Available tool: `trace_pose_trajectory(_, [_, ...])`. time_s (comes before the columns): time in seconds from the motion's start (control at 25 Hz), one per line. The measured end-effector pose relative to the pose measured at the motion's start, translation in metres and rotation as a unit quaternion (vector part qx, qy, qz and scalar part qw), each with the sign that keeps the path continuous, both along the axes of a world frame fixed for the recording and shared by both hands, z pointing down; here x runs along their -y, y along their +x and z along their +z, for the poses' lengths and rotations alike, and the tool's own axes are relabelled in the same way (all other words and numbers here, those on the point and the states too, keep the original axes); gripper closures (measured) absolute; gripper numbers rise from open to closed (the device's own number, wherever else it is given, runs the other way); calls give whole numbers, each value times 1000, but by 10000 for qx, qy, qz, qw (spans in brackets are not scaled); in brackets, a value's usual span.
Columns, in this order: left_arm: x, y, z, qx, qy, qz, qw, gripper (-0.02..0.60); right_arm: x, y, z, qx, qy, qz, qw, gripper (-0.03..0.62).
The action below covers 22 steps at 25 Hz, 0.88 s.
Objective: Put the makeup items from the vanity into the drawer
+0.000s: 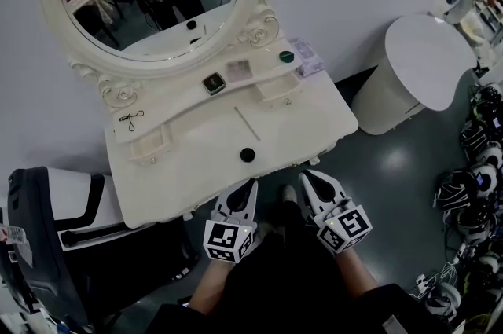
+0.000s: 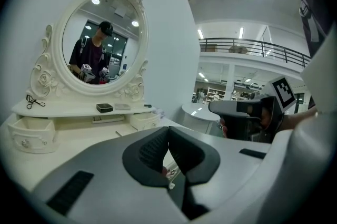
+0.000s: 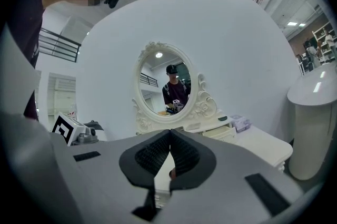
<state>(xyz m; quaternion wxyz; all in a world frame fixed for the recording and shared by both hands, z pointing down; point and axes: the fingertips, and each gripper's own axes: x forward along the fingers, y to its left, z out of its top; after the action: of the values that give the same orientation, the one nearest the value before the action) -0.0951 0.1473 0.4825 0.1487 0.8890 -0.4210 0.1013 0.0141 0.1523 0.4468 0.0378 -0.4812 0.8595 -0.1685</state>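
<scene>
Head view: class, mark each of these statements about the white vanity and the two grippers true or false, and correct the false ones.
1. The left gripper and the right gripper both have shut jaws and hold nothing. True.
2. A small round black item lies on the lower tabletop of the white vanity. True.
3. The black scissor-handled tool lies at the upper shelf's right end. False: it lies at the left end in the head view.
4. The left gripper grips the thin pale stick. False: the stick lies untouched on the tabletop.
5. The round dark-green item sits on the floor. False: it sits on the upper shelf.
</scene>
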Motion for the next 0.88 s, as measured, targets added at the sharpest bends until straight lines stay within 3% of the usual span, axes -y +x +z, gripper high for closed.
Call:
trace_pose_trajectory(0.52, [82,9,24,160,-305,-714,9969,568,107,3,19,166,-182,-837,9962,571])
trace_pose_trajectory(0.88, [121,15,32,338,-397,-1208,9913,568,153,8,30,323,-354,-1358,9896,571])
